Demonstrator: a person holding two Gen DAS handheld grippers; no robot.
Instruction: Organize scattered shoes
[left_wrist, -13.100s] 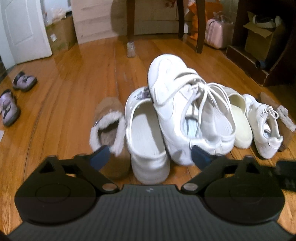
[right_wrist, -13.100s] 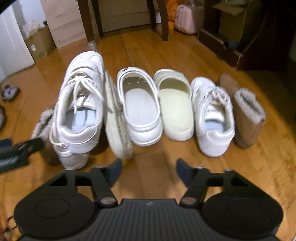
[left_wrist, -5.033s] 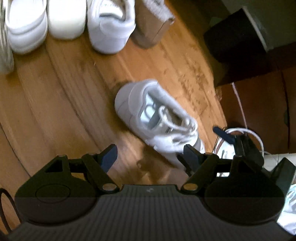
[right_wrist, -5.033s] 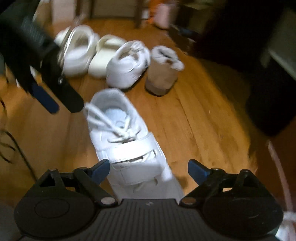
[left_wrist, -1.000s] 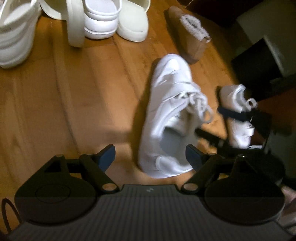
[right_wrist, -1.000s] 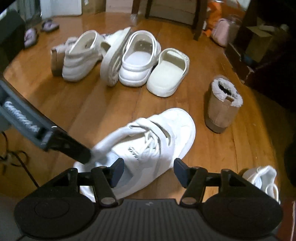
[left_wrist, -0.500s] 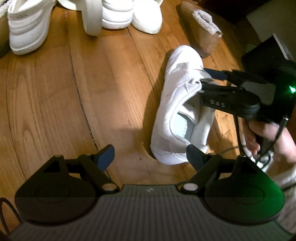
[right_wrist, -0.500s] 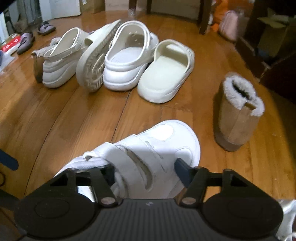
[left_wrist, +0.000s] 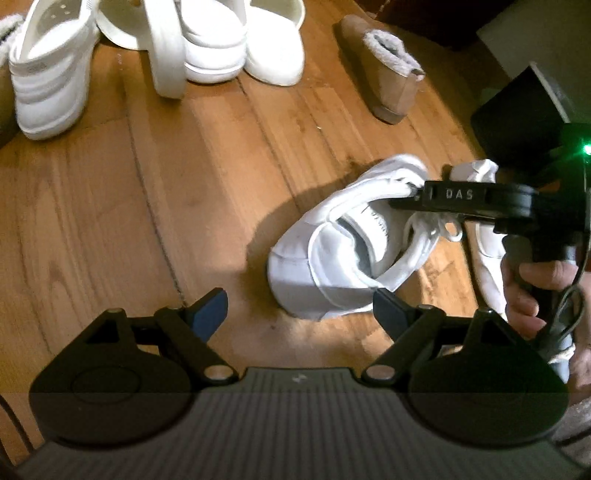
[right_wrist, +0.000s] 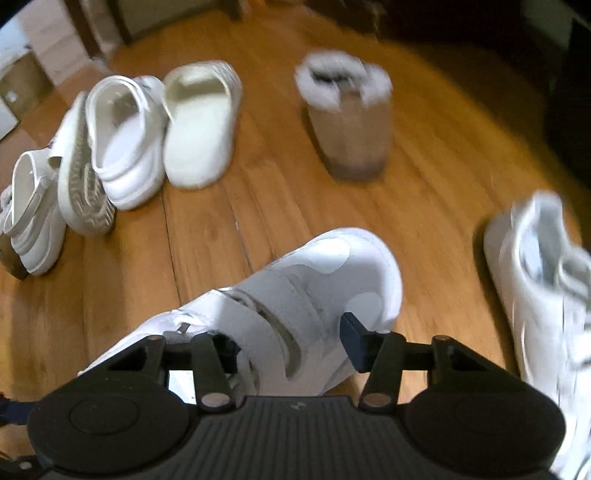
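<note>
A white strap sneaker lies tipped on its side on the wooden floor, heel toward my left gripper. That gripper is open just short of the heel and holds nothing. My right gripper comes in from the right, held by a hand. In the right wrist view my right gripper is shut on the sneaker across its straps. The matching white sneaker lies to the right, and in the left wrist view this second sneaker is partly hidden behind the right gripper.
A tan fur-lined boot stands beyond the sneaker. Further left are a cream slide, a white clog, a slide on its edge and another white clog. Dark furniture stands at the right.
The sneaker has turned and tipped onto its side, toe swung to the right. My right gripper's fingers have narrowed on its straps. The left gripper has stayed open.
</note>
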